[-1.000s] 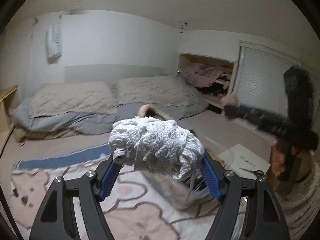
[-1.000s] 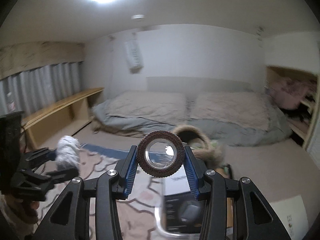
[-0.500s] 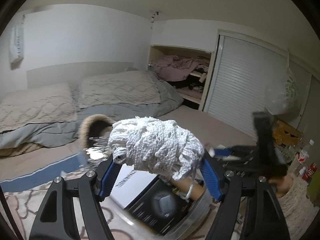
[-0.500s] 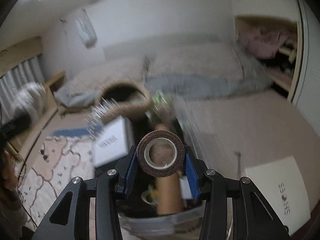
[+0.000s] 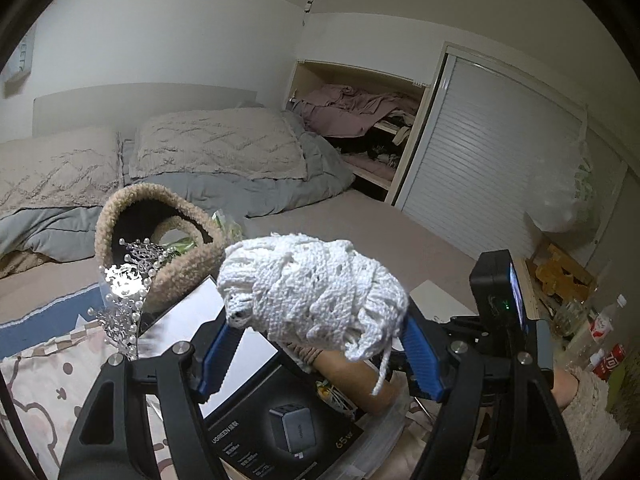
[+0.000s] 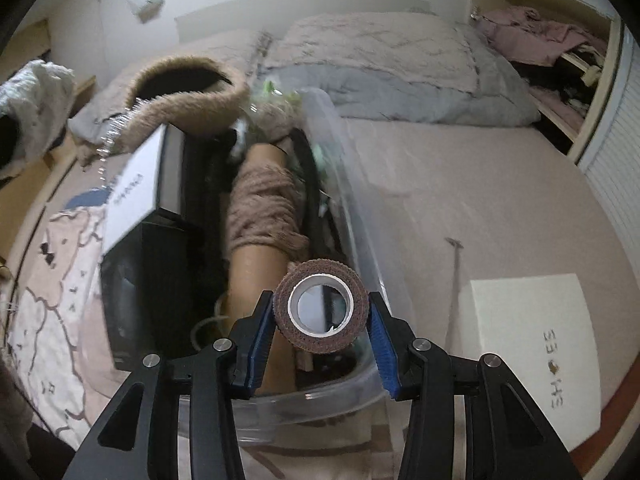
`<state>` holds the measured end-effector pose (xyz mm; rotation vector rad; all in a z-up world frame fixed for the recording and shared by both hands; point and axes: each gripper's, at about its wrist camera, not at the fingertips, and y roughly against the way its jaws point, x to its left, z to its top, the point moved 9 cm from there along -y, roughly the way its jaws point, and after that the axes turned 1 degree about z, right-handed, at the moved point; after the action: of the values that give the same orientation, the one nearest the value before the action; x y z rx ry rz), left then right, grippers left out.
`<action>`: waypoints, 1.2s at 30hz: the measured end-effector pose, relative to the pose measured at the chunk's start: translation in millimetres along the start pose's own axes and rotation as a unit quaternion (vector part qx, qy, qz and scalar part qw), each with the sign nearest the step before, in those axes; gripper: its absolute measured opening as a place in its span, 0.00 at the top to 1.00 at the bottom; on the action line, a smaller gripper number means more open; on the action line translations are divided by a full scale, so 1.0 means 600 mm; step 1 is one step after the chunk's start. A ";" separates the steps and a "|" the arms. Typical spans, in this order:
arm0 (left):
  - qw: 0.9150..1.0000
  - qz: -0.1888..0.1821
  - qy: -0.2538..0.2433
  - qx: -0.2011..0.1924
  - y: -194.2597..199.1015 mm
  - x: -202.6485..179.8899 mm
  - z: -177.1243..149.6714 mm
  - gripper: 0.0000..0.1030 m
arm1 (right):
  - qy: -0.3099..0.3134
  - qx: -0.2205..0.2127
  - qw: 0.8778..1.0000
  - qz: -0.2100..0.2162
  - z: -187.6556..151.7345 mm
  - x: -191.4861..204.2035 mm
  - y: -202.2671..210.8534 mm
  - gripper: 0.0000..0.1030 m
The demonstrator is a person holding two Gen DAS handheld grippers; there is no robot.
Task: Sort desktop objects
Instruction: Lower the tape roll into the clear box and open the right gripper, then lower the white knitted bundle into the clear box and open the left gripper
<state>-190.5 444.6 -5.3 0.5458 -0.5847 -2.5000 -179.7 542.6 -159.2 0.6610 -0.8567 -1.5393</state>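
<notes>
The black box (image 5: 280, 432) in the left wrist view reads "UGREEN" along its edge and "65W" near its corner — smaller print beside the brand is illegible. In the right wrist view, the white box (image 6: 532, 344) on the floor says "SHOES".

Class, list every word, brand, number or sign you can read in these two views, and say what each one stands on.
"UGREEN" – front of the black charger box, left wrist view.
"65W" – same box, lower right corner; partly cut off.
"SHOES" – white box on the floor, right wrist view, letters turned sideways.
Print on the white box in the clear bin: blurred, unreadable.
Labels on the bottles: too small.
</notes>
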 end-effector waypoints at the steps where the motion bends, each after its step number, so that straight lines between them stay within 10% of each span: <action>1: 1.000 0.000 -0.001 0.001 0.001 0.000 -0.002 0.27 | -0.001 0.000 1.000 0.000 -0.002 -0.002 0.002 0.56; 5: 1.000 -0.002 -0.005 0.003 -0.003 -0.010 -0.004 0.27 | -0.006 -0.017 1.000 0.010 0.002 -0.004 0.021 0.32; 16: 0.999 -0.008 -0.029 0.043 -0.069 -0.058 -0.011 0.27 | -0.096 -0.129 0.986 0.034 0.039 -0.068 0.110 0.32; 31: 0.980 -0.014 -0.118 0.160 -0.228 -0.132 -0.051 0.27 | -0.149 -0.154 0.976 0.049 0.060 -0.110 0.116 0.32; 36: 0.979 0.031 -0.116 0.167 -0.258 -0.108 -0.056 0.09 | -0.158 -0.155 0.973 0.060 0.062 -0.111 0.111 0.32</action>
<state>-182.6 591.1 -93.8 0.3473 -1.1077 -2.4345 -162.4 611.8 -87.3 0.1369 -0.8488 -1.6468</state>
